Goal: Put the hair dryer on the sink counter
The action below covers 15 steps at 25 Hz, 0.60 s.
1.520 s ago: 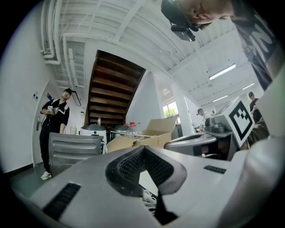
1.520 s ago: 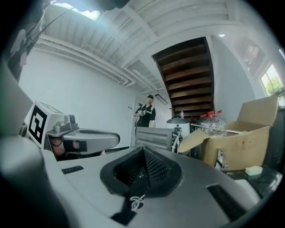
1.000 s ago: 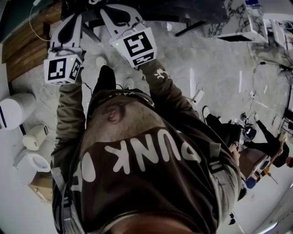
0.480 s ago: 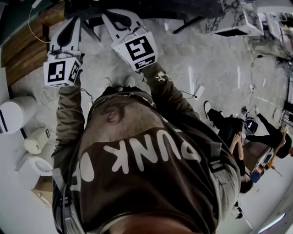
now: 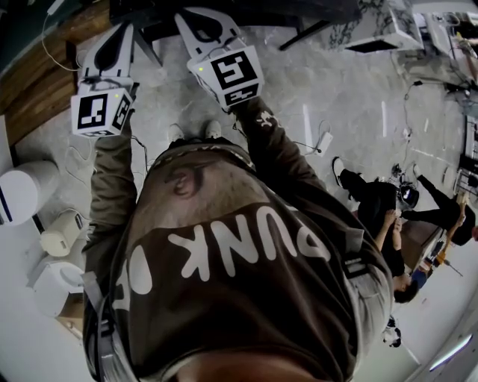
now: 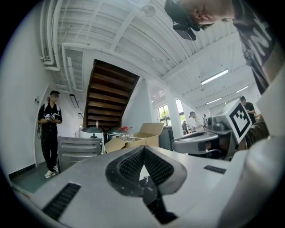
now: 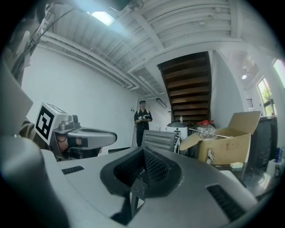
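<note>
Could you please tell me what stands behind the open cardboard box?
Behind the cardboard box stands a clear container with a red top; a dark staircase rises farther back. The box's raised flap hides the container's lower part, and the box's inside cannot be seen.

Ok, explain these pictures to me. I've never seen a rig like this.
There is no robot here. A person holds a tool in each hand, each with two jaws and a cube of square markers. The top-down picture comes from a camera on the person's head: you see their shirt, with the left tool and the right tool held out over the floor. The other two pictures come from cameras riding on the tools, each looking along its own jaws. Both pairs of jaws are shut and hold nothing. Beyond them is a room with a staircase, a cardboard box and a person in black. No hair dryer or sink counter shows.
</note>
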Tool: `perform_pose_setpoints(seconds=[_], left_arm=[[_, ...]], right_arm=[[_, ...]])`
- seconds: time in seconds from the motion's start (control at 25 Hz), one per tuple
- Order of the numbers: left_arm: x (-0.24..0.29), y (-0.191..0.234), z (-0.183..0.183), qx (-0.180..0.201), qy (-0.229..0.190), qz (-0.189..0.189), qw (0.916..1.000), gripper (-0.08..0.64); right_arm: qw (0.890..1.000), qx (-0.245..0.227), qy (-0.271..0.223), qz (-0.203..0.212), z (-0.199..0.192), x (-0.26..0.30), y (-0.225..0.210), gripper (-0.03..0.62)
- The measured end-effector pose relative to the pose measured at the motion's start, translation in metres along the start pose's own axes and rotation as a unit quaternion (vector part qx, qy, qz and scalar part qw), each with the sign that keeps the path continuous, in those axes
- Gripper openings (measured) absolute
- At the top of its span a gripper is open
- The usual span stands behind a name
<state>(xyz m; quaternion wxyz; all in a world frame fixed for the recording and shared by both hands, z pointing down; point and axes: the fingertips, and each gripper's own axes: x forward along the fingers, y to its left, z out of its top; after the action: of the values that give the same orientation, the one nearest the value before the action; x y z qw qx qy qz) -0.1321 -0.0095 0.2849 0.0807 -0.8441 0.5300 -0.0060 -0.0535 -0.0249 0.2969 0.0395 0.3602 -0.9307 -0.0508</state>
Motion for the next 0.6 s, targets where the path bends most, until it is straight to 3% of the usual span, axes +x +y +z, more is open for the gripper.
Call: perform_pose_setpoints(seconds=[0.6], left_arm=[[-0.013, 0.002, 0.007, -0.001, -0.007, 0.007, 0.9999, -0.006]], right_arm=[[1.000, -0.007, -0.005, 0.000, 0.007, 0.000, 0.012, 0.008]])
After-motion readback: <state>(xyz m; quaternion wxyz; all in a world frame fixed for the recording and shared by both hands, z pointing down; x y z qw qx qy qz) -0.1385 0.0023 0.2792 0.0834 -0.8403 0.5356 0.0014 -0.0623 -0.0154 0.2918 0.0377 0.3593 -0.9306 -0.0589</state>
